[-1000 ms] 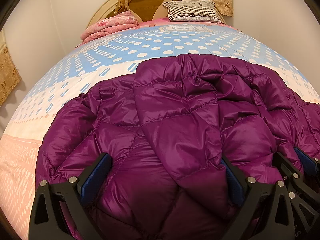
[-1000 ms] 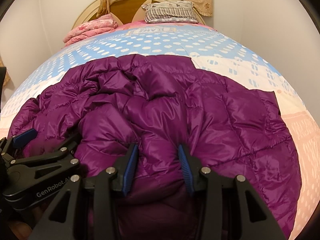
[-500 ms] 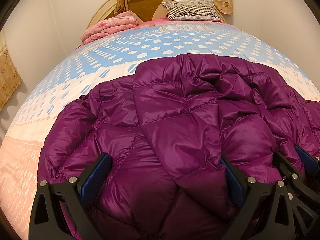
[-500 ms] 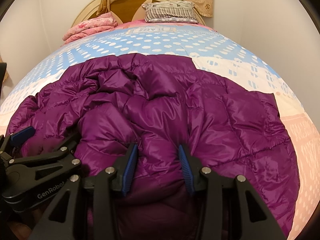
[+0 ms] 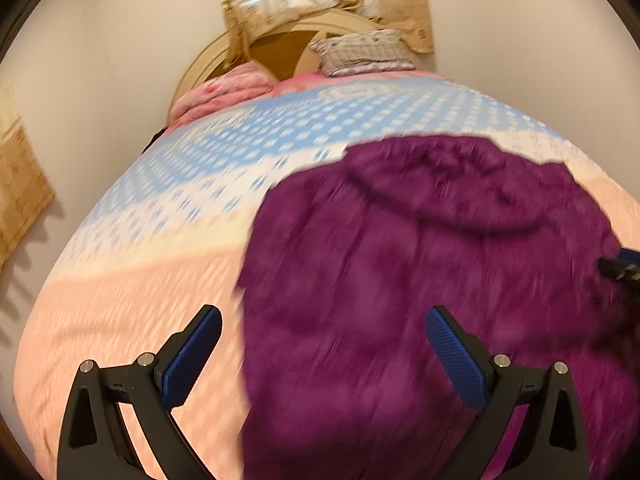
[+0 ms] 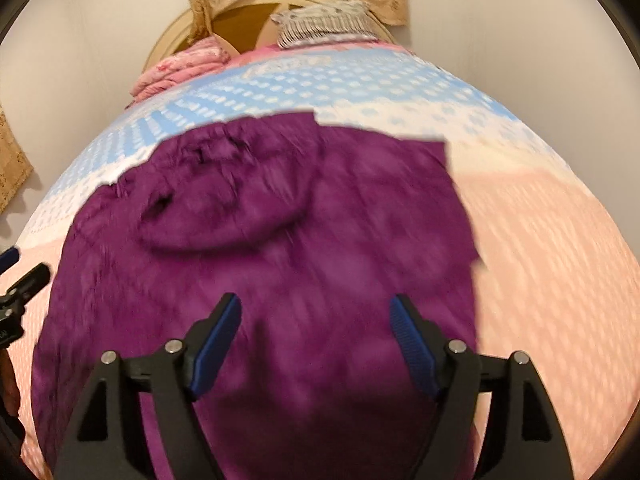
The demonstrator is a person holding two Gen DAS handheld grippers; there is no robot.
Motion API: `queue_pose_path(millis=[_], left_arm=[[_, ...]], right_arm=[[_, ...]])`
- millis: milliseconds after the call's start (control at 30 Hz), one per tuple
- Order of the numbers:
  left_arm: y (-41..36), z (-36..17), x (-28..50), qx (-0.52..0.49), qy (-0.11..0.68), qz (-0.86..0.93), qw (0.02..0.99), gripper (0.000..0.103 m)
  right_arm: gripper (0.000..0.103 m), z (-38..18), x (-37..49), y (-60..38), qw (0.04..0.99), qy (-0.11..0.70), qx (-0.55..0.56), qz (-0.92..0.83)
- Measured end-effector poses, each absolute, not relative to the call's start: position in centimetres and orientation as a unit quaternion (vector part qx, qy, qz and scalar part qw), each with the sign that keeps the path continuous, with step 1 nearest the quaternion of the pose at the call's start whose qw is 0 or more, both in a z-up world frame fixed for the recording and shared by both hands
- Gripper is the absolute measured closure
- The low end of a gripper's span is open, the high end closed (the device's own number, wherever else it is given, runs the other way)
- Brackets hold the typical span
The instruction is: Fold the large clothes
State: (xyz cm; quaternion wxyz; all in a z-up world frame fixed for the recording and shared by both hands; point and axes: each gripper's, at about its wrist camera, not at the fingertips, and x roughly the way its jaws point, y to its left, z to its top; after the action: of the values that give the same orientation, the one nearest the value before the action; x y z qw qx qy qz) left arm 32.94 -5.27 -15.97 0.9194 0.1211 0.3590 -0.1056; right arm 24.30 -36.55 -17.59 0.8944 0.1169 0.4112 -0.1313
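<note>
A purple quilted down jacket (image 5: 420, 280) (image 6: 280, 248) lies spread on the bed, its hood bunched at the far end. My left gripper (image 5: 324, 344) hovers open above the jacket's left edge, one finger over the pink sheet and the other over the fabric. My right gripper (image 6: 316, 340) hangs above the jacket's near part. Its jaws are opening, and the pads touch no fabric. Each gripper's tip shows at the edge of the other's view. Both views are motion-blurred.
The bed sheet (image 5: 140, 300) is pink near me and blue with white dots farther off. A folded pink blanket (image 5: 224, 92) and a striped pillow (image 5: 364, 52) lie by the wooden headboard (image 6: 240, 16). Curtains hang behind, and walls flank the bed.
The right gripper let go of the jacket fold and spread its jaws. Both grippers pulled back and rose; the left one shifted leftward over the sheet. The jacket now lies flatter.
</note>
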Motion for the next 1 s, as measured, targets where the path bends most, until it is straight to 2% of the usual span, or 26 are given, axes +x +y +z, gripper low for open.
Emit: queue_pose_path(millis=[300,467,767,833,867,900,933,967,1000], left_arm=[[2.3,-20.8,23.8,0.103,0.39,-0.056,0.913,0.001],[2.9,-21.9,20.4,0.081,0.402,-0.058,0.91,0.001],[2.6,-22.6,18.0,0.044,0.422,-0.089,0.901,0.002],[3.0,-22.8,18.0,0.028,0.43,-0.102,0.897,0.01],[3.1,-22.8,17.8,0.023,0.433,-0.11,0.895,0.018],[3.1,-22.7,17.7,0.014,0.439,-0.121,0.89,0.028],[3.2,-22.6,17.6,0.009,0.442,-0.129,0.888,0.034],[3.1,-22.5,17.4,0.007,0.444,-0.141,0.885,0.041],[2.9,-22.5,17.2,0.009,0.442,-0.145,0.885,0.049]], right_arm=[[0.02,-19.5,13.9,-35.1,0.878,0.434,0.108,-0.168],[0.02,-20.0,9.2,-34.4,0.876,0.431,0.129,-0.174],[0.02,-21.3,5.6,-33.1,0.866,0.452,0.142,-0.16],[0.021,-21.6,5.6,-33.0,0.86,0.462,0.152,-0.151],[0.022,-21.9,5.6,-32.9,0.857,0.468,0.163,-0.14],[0.028,-22.1,5.3,-32.7,0.854,0.472,0.172,-0.131],[0.04,-22.5,5.3,-32.6,0.85,0.481,0.184,-0.112],[0.045,-22.9,5.3,-32.5,0.846,0.487,0.19,-0.103],[0.057,-23.1,5.2,-32.5,0.844,0.49,0.194,-0.099]])
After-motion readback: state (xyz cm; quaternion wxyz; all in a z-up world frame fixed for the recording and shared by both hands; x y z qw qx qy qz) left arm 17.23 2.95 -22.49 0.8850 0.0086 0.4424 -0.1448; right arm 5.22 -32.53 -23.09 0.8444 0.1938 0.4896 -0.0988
